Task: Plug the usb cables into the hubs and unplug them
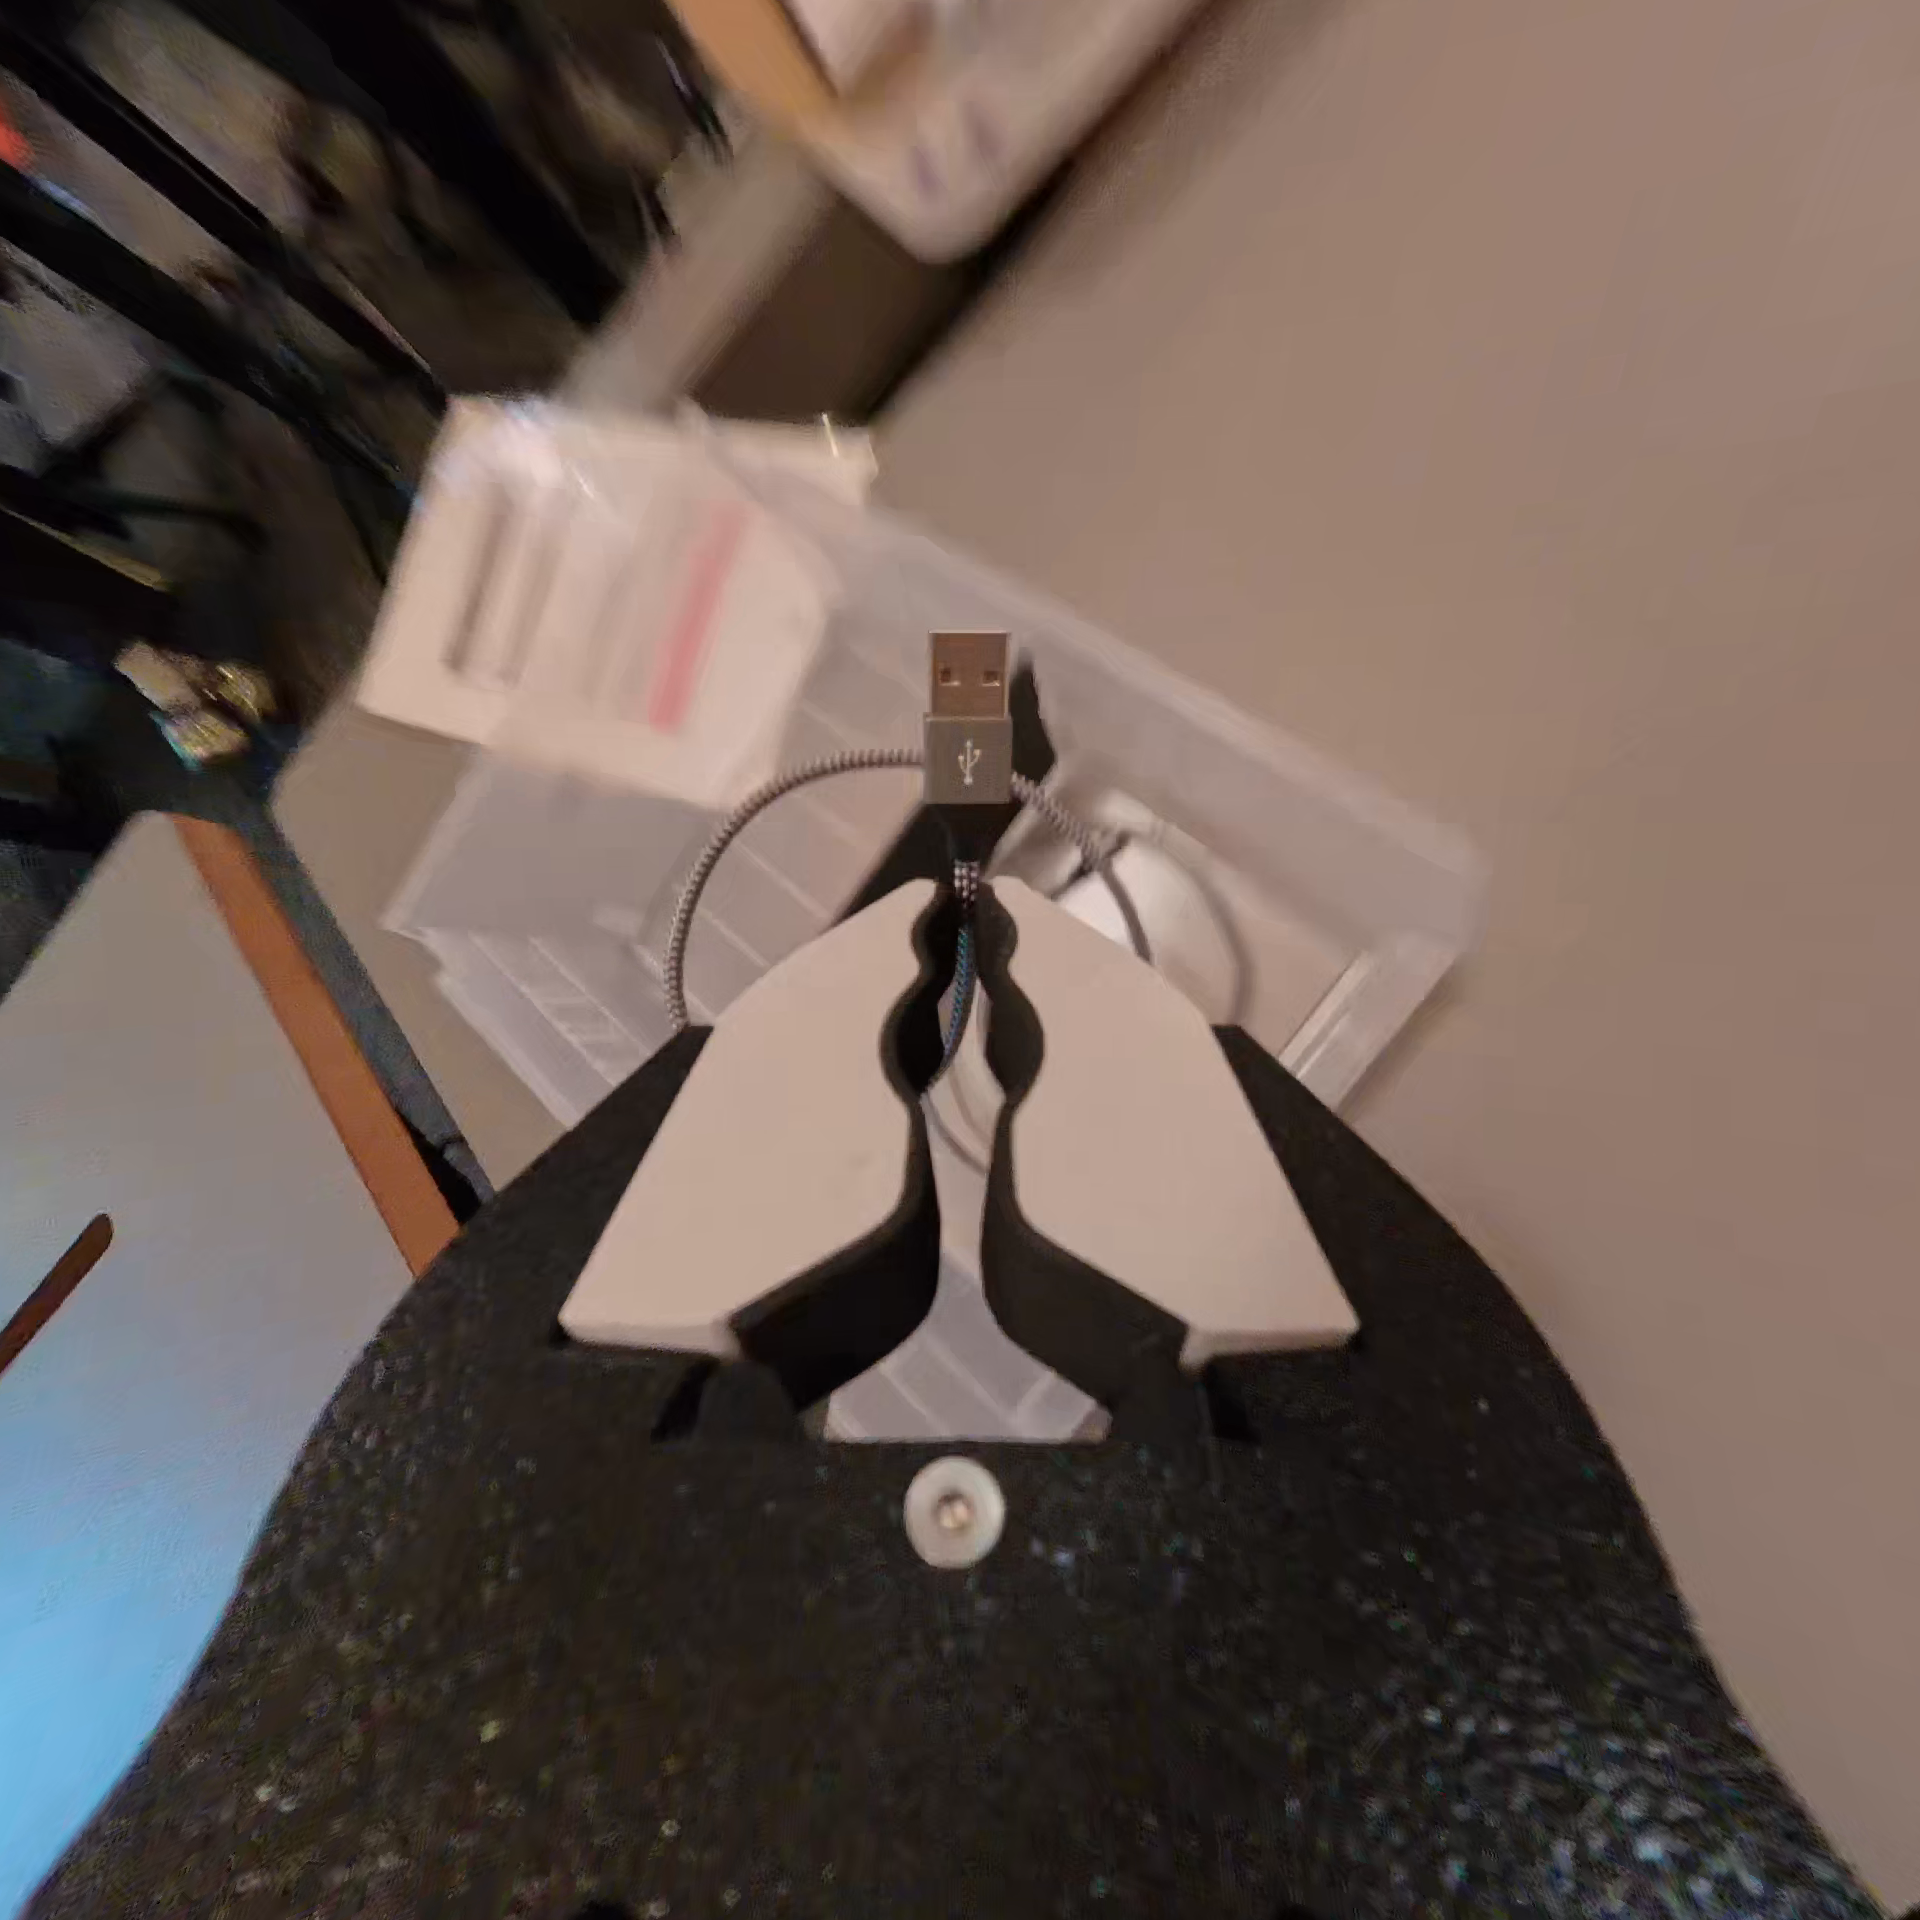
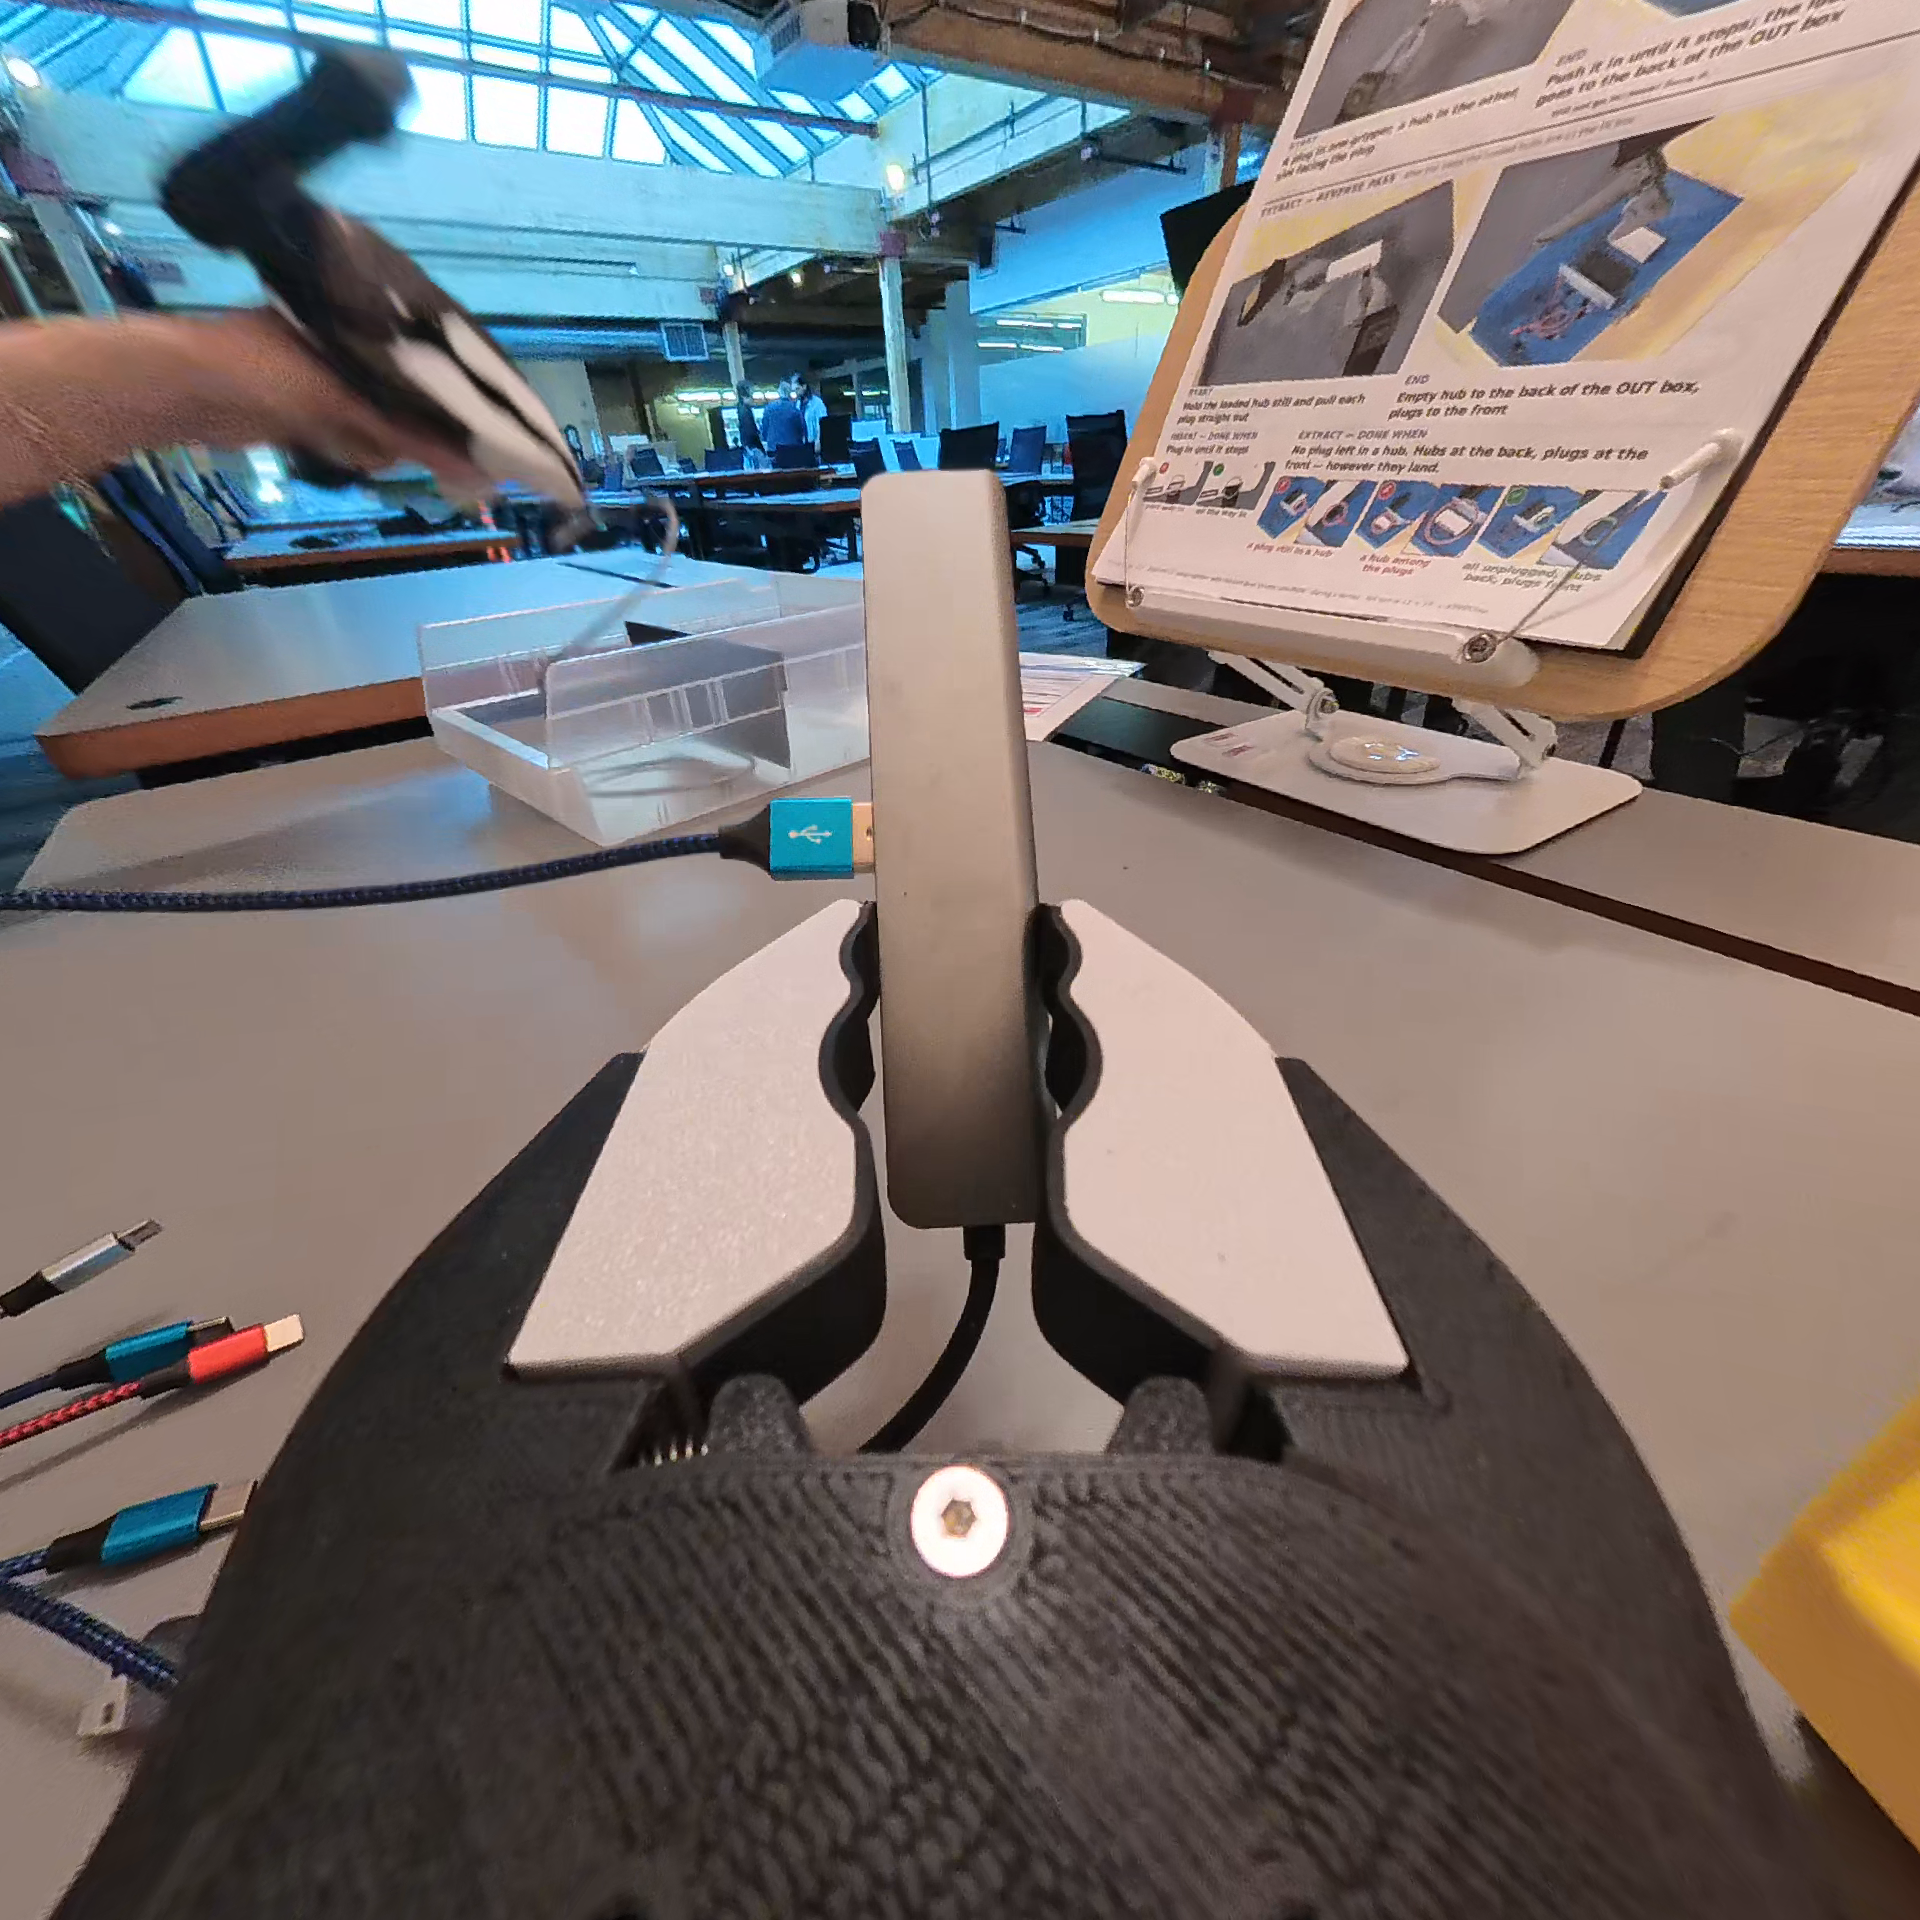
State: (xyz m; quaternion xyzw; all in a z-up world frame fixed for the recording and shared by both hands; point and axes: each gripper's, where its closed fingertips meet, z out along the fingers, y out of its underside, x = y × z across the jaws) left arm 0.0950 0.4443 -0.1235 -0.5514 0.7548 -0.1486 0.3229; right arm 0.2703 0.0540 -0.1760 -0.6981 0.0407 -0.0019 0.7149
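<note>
The left gripper is seen closed on a grey braided cable, held just behind its grey plug, which projects forward past the fingertips with its metal end bare. Beyond the plug, a clear tray and a white sheet are smeared by motion blur, so the tray's contents cannot be made out; the cable is seen to loop back toward the tray, but its far end is lost there. In the right wrist view, the right gripper is clamped on a grey hub, held upright between the fingers, with a black lead hanging from its near end and cut off behind the gripper body. A blue plug is seated in the hub's left side, its blue braided cable running left out of frame. Only this view shows the left gripper from outside, blurred, ahead and left above the tray. Loose plugs lie near left on the table, partly cropped. A yellow block is cut off at the right edge. Ahead right, an instruction sheet is propped on a stand.
</note>
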